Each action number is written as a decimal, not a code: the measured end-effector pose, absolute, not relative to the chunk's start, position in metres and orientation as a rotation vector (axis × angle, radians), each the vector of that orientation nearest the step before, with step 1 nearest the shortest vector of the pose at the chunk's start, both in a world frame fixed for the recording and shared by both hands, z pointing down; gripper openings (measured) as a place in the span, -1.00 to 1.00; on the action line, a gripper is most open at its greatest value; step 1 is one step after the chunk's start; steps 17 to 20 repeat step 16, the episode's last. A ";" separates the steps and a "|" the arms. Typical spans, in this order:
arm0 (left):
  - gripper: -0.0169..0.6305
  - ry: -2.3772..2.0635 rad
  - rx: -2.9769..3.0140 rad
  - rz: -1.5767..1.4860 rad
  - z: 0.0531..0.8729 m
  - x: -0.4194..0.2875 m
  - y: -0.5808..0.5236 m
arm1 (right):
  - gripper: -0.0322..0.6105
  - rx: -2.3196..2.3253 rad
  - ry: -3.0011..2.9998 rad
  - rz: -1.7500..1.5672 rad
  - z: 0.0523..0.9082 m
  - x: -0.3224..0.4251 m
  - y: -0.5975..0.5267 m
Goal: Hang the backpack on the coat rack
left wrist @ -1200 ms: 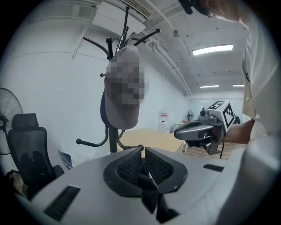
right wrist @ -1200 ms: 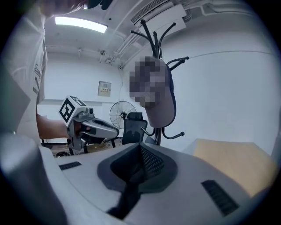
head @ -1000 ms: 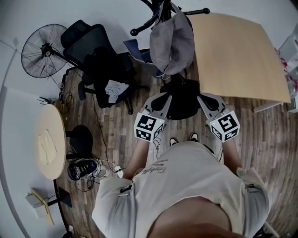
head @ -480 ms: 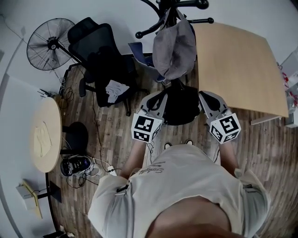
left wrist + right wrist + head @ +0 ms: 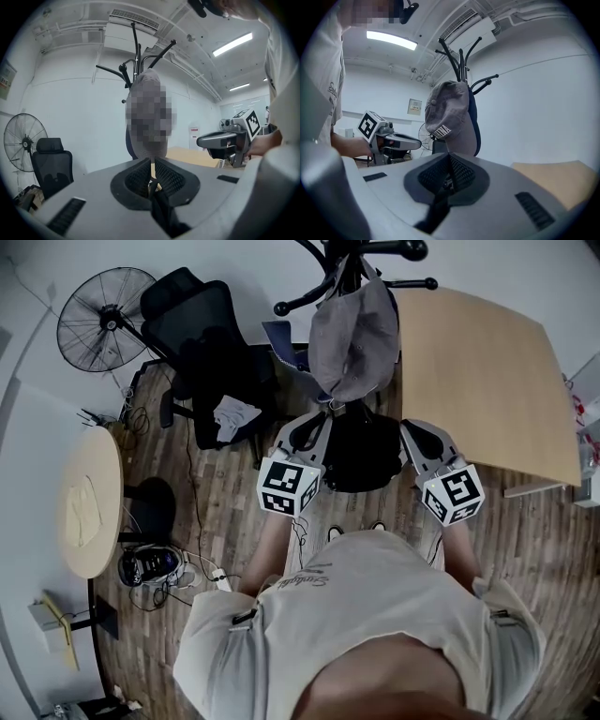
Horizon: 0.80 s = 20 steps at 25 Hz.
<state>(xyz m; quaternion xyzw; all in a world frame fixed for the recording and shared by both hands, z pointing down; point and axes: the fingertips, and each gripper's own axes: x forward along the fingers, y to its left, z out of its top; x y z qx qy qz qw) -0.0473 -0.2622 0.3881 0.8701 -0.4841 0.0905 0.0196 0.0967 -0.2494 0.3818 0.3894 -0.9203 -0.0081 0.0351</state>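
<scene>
Lifted a bit, the backpack is now closer to the rack. It hangs over the floor, below the rack's arms and by the table's left edge. The left gripper is clenched on a thin black strap. The right gripper is clenched on another strap.

I think this is the lifting step. Next the bag must go much higher, so a strap can slip over a free arm, past the grey cap.

The cap's print looks like "TINA". The shirt's writing is too small to read.
</scene>
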 end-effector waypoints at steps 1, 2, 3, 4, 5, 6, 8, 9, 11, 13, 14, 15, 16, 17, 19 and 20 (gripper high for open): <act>-0.84 -1.497 2.694 0.290 0.392 -0.047 -0.262 | -0.91 1.194 -2.825 -0.026 0.383 0.097 -0.250; -0.84 -1.493 2.688 0.298 0.395 -0.046 -0.262 | -0.91 1.192 -2.821 -0.028 0.384 0.098 -0.250; -0.84 -1.491 2.684 0.303 0.397 -0.045 -0.262 | -0.91 1.191 -2.818 -0.030 0.385 0.098 -0.251; -0.84 -1.489 2.684 0.308 0.398 -0.045 -0.262 | -0.91 1.190 -2.815 -0.030 0.385 0.099 -0.252; -0.84 -1.489 2.685 0.313 0.399 -0.045 -0.262 | -0.91 1.189 -2.812 -0.028 0.386 0.099 -0.254; -0.84 -1.491 2.686 0.320 0.399 -0.045 -0.263 | -0.91 1.186 -2.808 -0.024 0.388 0.100 -0.254; -0.84 -1.496 2.686 0.330 0.400 -0.047 -0.263 | -0.91 1.180 -2.800 -0.016 0.391 0.100 -0.254; -0.84 -1.495 2.682 0.328 0.401 -0.048 -0.264 | -0.91 1.177 -2.795 -0.014 0.393 0.100 -0.254; -0.84 -1.490 2.674 0.319 0.403 -0.050 -0.264 | -0.91 1.175 -2.788 -0.009 0.397 0.099 -0.255; -0.84 -1.486 2.668 0.318 0.406 -0.054 -0.266 | -0.91 1.179 -2.783 0.001 0.400 0.096 -0.258; -0.84 -1.486 2.666 0.320 0.407 -0.055 -0.267 | -0.91 1.181 -2.782 0.005 0.401 0.095 -0.259; -0.84 -1.485 2.664 0.323 0.409 -0.057 -0.268 | -0.91 1.184 -2.780 0.009 0.403 0.094 -0.260; -0.84 -1.484 2.662 0.325 0.410 -0.058 -0.270 | -0.91 1.186 -2.778 0.013 0.404 0.093 -0.261; -0.84 -1.484 2.662 0.325 0.410 -0.058 -0.270 | -0.91 1.186 -2.778 0.013 0.404 0.093 -0.261; -0.84 -1.484 2.662 0.325 0.410 -0.058 -0.270 | -0.91 1.186 -2.778 0.013 0.404 0.093 -0.261; -0.84 -1.484 2.662 0.325 0.410 -0.058 -0.270 | -0.91 1.186 -2.778 0.013 0.404 0.093 -0.261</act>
